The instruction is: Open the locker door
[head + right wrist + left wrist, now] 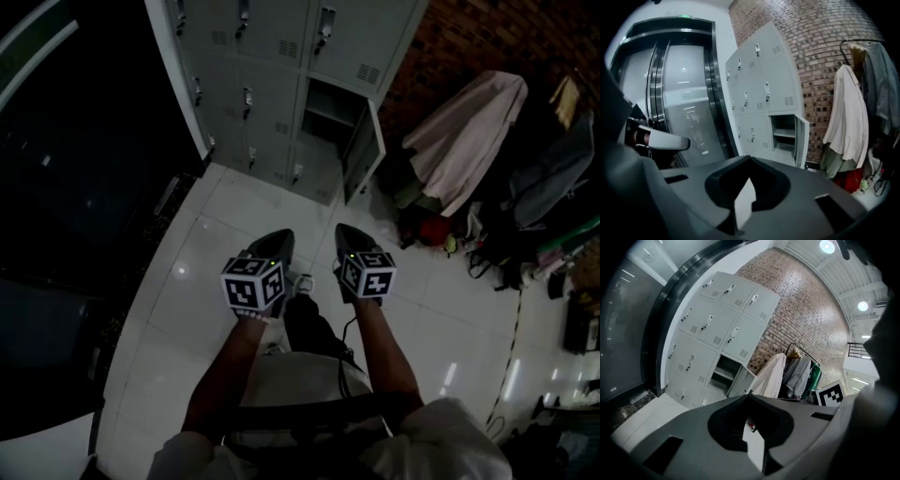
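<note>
A grey bank of lockers (272,56) stands against the brick wall ahead. Its lower right compartment (328,108) is open, with a shelf inside, and its door (361,150) is swung out to the right. My left gripper (279,234) and right gripper (343,229) are held side by side over the white floor, well short of the lockers, both shut and empty. In the left gripper view the jaws (749,394) meet at the tip, below the open door (740,383). The right gripper's jaws (750,158) also meet, with the open door (801,140) beyond.
A clothes rack with a pale coat (464,131) and darker garments stands right of the lockers, with bags and a red item (436,230) on the floor below. A dark glass wall (84,169) runs along the left. A cable (511,347) crosses the tiles at right.
</note>
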`<state>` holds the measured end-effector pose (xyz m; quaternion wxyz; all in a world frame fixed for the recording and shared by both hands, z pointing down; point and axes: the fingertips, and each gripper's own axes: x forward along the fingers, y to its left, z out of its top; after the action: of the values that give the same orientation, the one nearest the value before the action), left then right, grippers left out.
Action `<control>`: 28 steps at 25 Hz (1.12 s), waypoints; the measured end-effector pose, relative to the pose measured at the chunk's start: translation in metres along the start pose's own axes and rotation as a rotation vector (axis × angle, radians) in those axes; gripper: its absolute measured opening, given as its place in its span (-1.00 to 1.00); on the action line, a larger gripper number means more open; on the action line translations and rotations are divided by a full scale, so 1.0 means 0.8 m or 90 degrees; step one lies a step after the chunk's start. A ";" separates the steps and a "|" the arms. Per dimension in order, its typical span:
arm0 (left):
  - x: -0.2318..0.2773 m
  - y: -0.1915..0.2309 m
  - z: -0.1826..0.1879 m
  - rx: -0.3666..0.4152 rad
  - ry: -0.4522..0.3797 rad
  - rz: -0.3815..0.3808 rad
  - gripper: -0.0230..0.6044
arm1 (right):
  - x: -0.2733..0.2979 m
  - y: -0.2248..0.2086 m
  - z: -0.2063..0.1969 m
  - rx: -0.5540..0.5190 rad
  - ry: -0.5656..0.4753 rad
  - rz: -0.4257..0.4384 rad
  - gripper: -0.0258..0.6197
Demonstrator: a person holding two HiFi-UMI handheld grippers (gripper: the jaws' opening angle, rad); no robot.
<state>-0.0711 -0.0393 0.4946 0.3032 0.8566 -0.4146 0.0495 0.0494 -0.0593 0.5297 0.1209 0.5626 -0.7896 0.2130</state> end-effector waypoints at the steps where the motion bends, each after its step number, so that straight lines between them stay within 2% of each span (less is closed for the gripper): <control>1: -0.010 -0.008 -0.004 0.002 -0.002 -0.005 -0.93 | -0.015 0.007 0.002 -0.001 -0.007 0.000 -0.91; 8: -0.055 -0.068 -0.023 0.024 -0.004 -0.026 -0.93 | -0.103 0.036 -0.004 0.005 -0.034 0.028 -0.91; 13: -0.057 -0.091 -0.015 0.030 -0.021 -0.011 -0.93 | -0.130 0.038 0.008 -0.003 -0.046 0.061 -0.91; 18: -0.043 -0.124 -0.011 0.037 -0.035 0.001 -0.93 | -0.157 0.013 0.021 0.007 -0.060 0.069 -0.91; 24: -0.019 -0.170 -0.032 0.049 -0.020 -0.002 -0.93 | -0.187 -0.035 0.018 0.034 -0.063 0.060 -0.91; 28: -0.011 -0.184 -0.041 0.047 -0.014 -0.001 -0.93 | -0.193 -0.048 0.015 0.032 -0.058 0.060 -0.91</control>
<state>0.0372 0.0545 0.4477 0.2668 0.8679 -0.4153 0.0550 0.1382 0.0539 0.4603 0.0606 0.5367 -0.8143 0.2123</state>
